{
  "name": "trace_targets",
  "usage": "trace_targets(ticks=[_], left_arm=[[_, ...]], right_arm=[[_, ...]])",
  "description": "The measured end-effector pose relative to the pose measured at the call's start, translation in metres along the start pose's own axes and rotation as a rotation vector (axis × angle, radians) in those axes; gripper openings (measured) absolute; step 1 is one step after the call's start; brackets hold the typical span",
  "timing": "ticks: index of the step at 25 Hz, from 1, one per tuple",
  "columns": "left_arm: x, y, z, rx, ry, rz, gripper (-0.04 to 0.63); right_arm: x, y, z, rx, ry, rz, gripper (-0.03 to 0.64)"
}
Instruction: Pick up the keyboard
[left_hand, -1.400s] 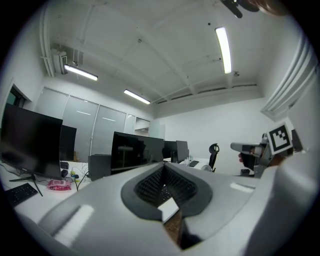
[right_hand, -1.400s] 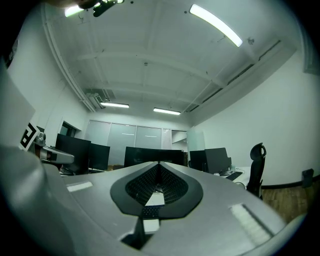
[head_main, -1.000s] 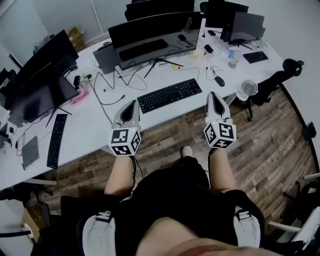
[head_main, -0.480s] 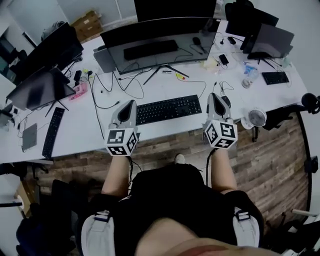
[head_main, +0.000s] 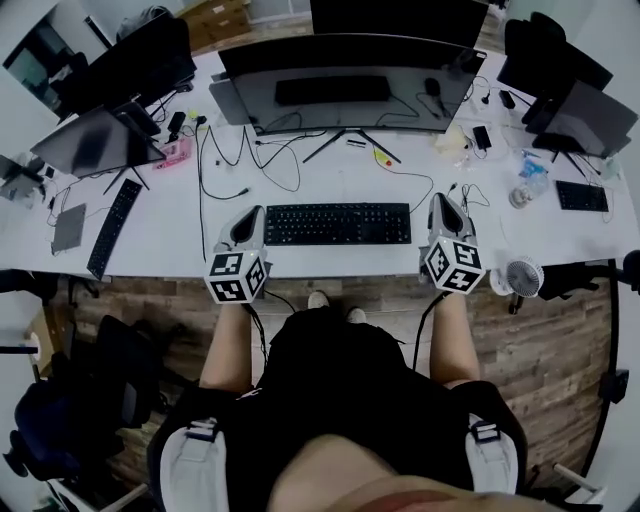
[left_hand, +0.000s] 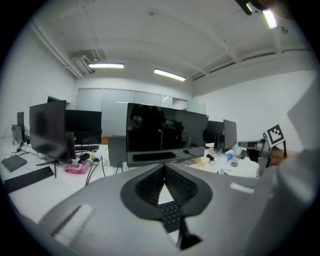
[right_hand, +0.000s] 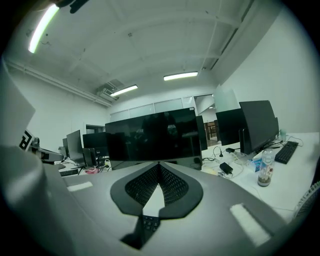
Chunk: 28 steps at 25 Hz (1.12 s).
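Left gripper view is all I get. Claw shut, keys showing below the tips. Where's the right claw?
Observer: In the head view the right gripper sits just off the right end of the keyboard, and the left gripper sits off the left end.
Operator: Right claw open?
Observer: No. The right gripper view shows its jaws closed together with nothing held between them.
Operator: Anything close to that end?
Observer: A small fan stands at the near edge of the desk, just right of the right gripper.
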<state>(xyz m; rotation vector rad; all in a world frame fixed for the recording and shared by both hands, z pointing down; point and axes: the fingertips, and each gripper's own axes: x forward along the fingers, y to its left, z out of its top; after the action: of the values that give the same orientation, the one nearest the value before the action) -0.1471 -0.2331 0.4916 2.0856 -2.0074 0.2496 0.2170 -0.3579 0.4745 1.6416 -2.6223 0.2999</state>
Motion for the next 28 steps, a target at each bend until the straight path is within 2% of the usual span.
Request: trace_targets(ticks=[2,3,6,8,11,15,19,24,28], left_arm=[[0.005,0.011,-0.014,-0.036,0.044,0.016,0.055],[0.009,0.016,-0.023,-0.057,0.069,0.012,0.084],[0.024,0.025,-0.051,-0.120,0.142,-0.031,0.135],[0.033,0.029,-0.074,-0.153,0.202,-0.056,0.169],[0.048,0.038,-0.114,-0.196,0.297,-0.074,0.176],[0.068,0.053,-0.169,-0.257,0.443,-0.083,0.204],[0.081,0.073,-0.215,-0.292,0.577,-0.059,0.224],[0.095,0.090,-0.244,-0.398,0.637,-0.059,0.235],[0.109,0.085,-0.253,-0.496,0.651,-0.145,0.236]], right_arm=[[0.012,-0.010,-0.016,0.018,0.055,0.020,-0.003],[0.018,-0.014,-0.024,0.032,0.085,0.037,-0.002],[0.037,-0.026,-0.050,0.083,0.181,0.097,0.077],[0.048,-0.032,-0.073,0.127,0.257,0.137,0.098],[0.064,-0.039,-0.111,0.190,0.373,0.192,0.100],[0.080,-0.038,-0.166,0.187,0.534,0.260,0.118],[0.087,-0.038,-0.218,0.197,0.682,0.298,0.146],[0.086,-0.043,-0.254,0.237,0.788,0.318,0.150],[0.086,-0.038,-0.269,0.264,0.837,0.355,0.155]])
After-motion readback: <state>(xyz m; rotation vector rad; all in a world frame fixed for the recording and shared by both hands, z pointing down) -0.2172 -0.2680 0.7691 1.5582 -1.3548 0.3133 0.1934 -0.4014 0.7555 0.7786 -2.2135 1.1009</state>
